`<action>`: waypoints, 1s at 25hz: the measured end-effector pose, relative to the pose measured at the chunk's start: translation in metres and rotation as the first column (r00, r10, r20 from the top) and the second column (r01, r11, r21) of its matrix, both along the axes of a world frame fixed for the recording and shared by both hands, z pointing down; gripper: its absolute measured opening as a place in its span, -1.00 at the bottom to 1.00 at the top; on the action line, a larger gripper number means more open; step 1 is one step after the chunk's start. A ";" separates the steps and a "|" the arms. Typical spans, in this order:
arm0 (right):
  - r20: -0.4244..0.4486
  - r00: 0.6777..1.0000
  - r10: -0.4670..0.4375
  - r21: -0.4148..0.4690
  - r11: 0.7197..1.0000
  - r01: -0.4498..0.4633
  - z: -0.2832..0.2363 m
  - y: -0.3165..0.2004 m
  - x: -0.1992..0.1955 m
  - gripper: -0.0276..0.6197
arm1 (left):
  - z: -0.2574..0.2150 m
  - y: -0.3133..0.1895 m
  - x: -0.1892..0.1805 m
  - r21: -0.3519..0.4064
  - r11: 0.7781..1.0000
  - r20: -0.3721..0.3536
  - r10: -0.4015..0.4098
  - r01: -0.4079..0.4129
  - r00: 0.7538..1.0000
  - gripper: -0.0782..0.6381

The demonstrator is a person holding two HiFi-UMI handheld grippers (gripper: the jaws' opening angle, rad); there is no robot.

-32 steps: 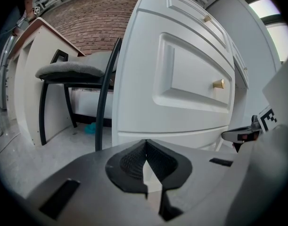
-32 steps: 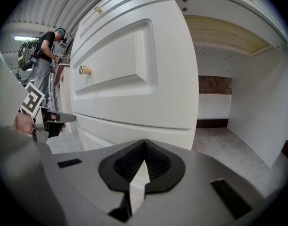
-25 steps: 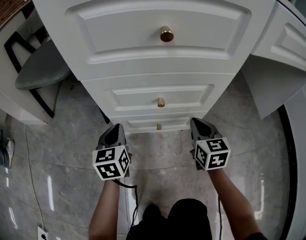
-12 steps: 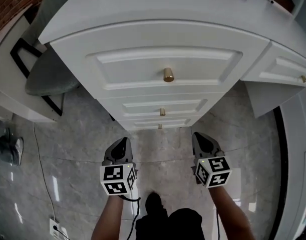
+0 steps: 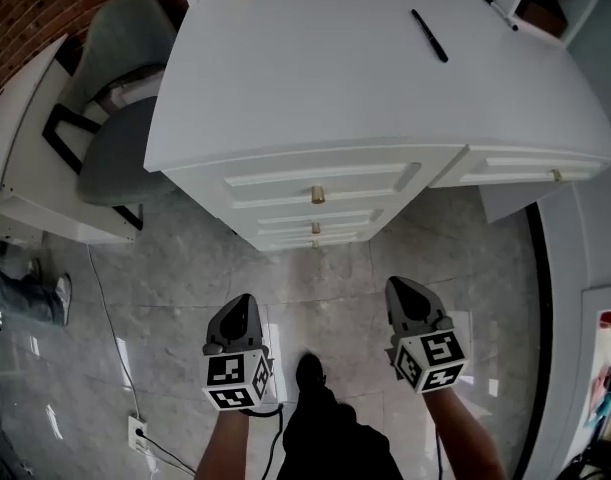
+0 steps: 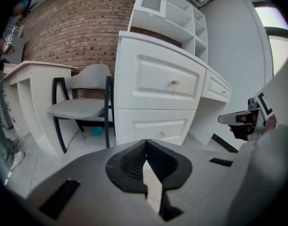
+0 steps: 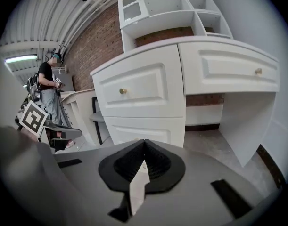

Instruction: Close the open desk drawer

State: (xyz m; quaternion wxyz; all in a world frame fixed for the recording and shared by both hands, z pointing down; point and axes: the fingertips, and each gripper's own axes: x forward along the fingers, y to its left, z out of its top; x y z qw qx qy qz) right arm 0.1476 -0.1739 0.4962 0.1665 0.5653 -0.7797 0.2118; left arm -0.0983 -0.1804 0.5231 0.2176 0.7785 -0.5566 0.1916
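The white desk [image 5: 375, 78] has a stack of drawers with brass knobs. The top drawer front [image 5: 320, 181] and the lower drawer front [image 5: 315, 216] look flush with the desk. In the left gripper view the top drawer [image 6: 169, 81] also sits flush. My left gripper [image 5: 242, 303] hangs over the floor well in front of the drawers, shut with nothing in it [image 6: 145, 141]. To its right, equally far from the desk, my right gripper [image 5: 397, 288] is shut and empty too [image 7: 144, 141]. Neither touches the desk.
A grey chair [image 5: 125, 138] stands left of the desk, beside a second white table [image 5: 20, 138]. Two pens [image 5: 429, 35] lie on the desk top. A cable and wall socket [image 5: 137, 430] are on the marble floor. A person [image 7: 47, 86] stands further left.
The view has pulled back and up from the desk. Both grippers have drawn away from the drawer fronts and stay shut.
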 end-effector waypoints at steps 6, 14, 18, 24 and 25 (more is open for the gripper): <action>0.036 0.999 -0.012 0.033 0.999 0.010 -0.109 0.024 -0.003 -0.90 | -0.113 0.014 0.007 0.060 0.998 -0.034 0.016 -0.013 0.999 -0.76; 0.093 0.996 -0.007 0.140 0.990 -0.007 -0.238 0.046 -0.008 -0.90 | -0.234 0.035 0.025 0.135 0.988 -0.018 0.079 -0.076 0.997 -0.76; 0.137 0.990 -0.003 0.174 0.984 -0.022 -0.282 0.056 -0.018 -0.90 | -0.280 0.041 0.021 0.172 0.982 -0.033 0.082 -0.075 0.996 -0.76; 0.159 0.987 0.002 0.237 0.971 -0.040 -0.335 0.076 -0.022 -0.90 | -0.329 0.066 0.021 0.200 0.976 -0.041 0.101 -0.091 0.994 -0.76; 0.170 0.985 0.009 0.248 0.967 -0.052 -0.341 0.080 -0.020 -0.90 | -0.334 0.070 0.020 0.203 0.975 -0.039 0.105 -0.095 0.994 -0.76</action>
